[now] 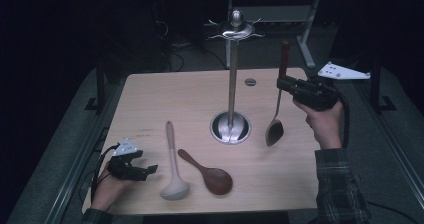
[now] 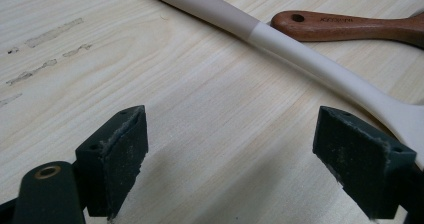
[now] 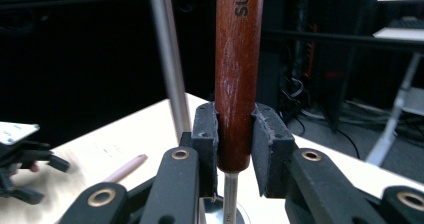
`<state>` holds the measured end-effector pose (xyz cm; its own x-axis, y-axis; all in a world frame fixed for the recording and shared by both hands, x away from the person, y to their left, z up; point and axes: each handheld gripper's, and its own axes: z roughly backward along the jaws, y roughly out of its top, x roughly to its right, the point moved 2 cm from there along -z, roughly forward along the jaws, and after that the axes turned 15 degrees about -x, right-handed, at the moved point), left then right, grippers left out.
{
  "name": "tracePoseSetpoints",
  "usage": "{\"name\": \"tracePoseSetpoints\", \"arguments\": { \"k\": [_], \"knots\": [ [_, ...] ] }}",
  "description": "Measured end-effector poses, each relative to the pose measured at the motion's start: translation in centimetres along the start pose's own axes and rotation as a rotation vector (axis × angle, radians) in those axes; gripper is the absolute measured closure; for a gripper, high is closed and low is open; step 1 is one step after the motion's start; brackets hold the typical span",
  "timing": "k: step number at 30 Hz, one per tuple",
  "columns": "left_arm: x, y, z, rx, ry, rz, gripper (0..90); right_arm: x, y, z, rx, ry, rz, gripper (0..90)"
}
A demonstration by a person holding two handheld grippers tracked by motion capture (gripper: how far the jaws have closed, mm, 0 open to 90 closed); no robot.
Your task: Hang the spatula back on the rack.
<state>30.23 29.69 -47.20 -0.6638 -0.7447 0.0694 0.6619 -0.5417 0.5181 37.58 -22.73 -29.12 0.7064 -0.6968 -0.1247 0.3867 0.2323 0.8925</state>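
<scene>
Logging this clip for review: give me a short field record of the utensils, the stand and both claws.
right claw: shut on ladle handle, held upright above table
ladle: wooden handle, metal bowl hanging down
left claw: open, low over table
white spoon: lying flat
brown wooden spoon: lying flat beside it
stand: metal pole, hooks on top, nothing hung

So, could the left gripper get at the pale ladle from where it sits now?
Probably yes: the left gripper is open, low over the table, and the pale ladle lies just beyond its jaws with bare wood between.
</scene>
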Motion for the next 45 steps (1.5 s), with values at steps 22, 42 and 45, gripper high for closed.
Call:
{"name": "tracePoseSetpoints", "arguments": {
  "k": [22,42,45],
  "knots": [
    [0.0,0.0,0.0,0.000,-0.002,0.001,14.0,-2.4,4.3,0.3,0.022,0.074,0.111,73.6],
    [0.0,0.0,0.0,-0.003,-0.003,0.003,14.0,-2.4,5.2,-1.3,0.002,0.100,0.111,73.5],
    [0.0,0.0,0.0,-0.001,-0.003,0.003,14.0,-2.3,5.3,-1.6,-0.004,0.103,0.113,73.6]
  ]
}}
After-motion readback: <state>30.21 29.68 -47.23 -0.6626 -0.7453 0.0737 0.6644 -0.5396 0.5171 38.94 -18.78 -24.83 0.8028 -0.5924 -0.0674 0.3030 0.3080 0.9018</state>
